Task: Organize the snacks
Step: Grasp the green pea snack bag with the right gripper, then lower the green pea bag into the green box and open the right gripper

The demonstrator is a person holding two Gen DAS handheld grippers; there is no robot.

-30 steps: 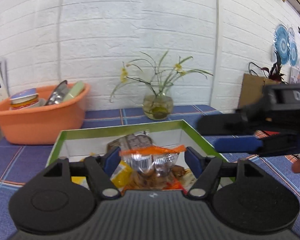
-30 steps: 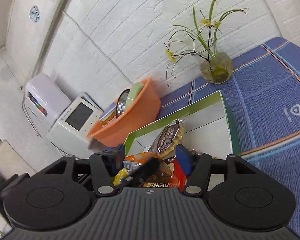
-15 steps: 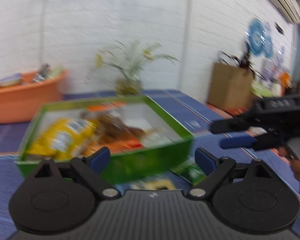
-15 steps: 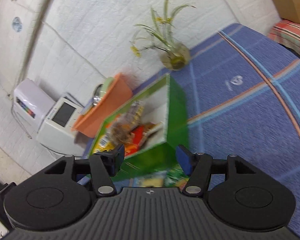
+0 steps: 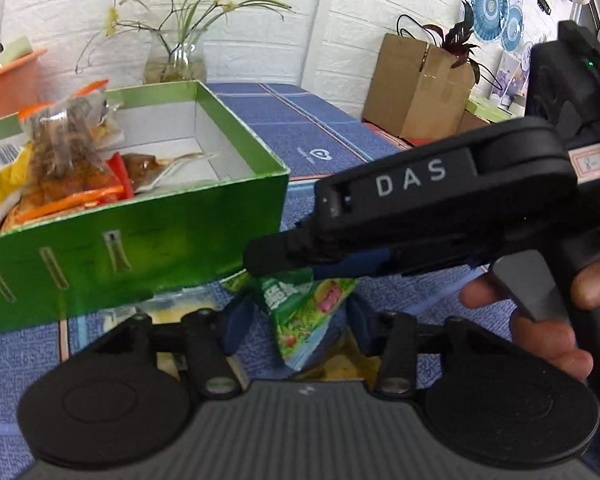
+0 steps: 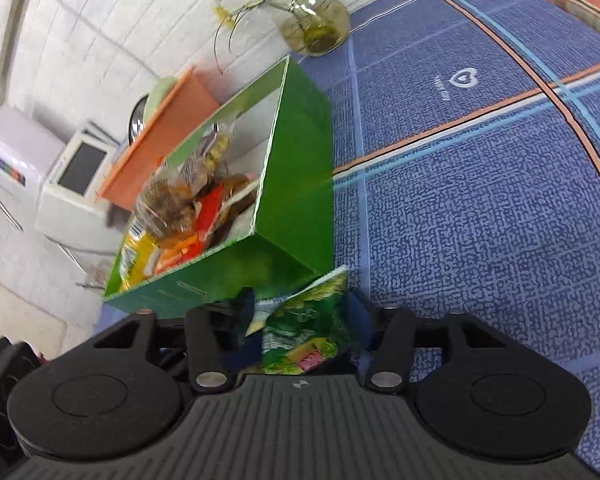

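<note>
A green box (image 5: pixel 132 236) holds several snack packets (image 5: pixel 60 160) and stands on the blue tablecloth; it also shows in the right wrist view (image 6: pixel 296 184). A green snack packet (image 5: pixel 304 312) lies on the cloth just in front of the box. My left gripper (image 5: pixel 292 320) is open, its fingers either side of that packet. My right gripper (image 6: pixel 300 316) is open around the same green packet (image 6: pixel 300 332); in the left wrist view its fingers (image 5: pixel 284 258) reach in from the right over the packet.
A glass vase with flowers (image 5: pixel 176 60) stands behind the box. An orange basin (image 6: pixel 160 128) sits at the far left. A cardboard box (image 5: pixel 416 88) is at the back right. Pale packets (image 5: pixel 172 312) lie under the left gripper.
Both grippers pulled back out of the box and came down in front of it. The orange packet the left gripper held one second ago now lies in the box.
</note>
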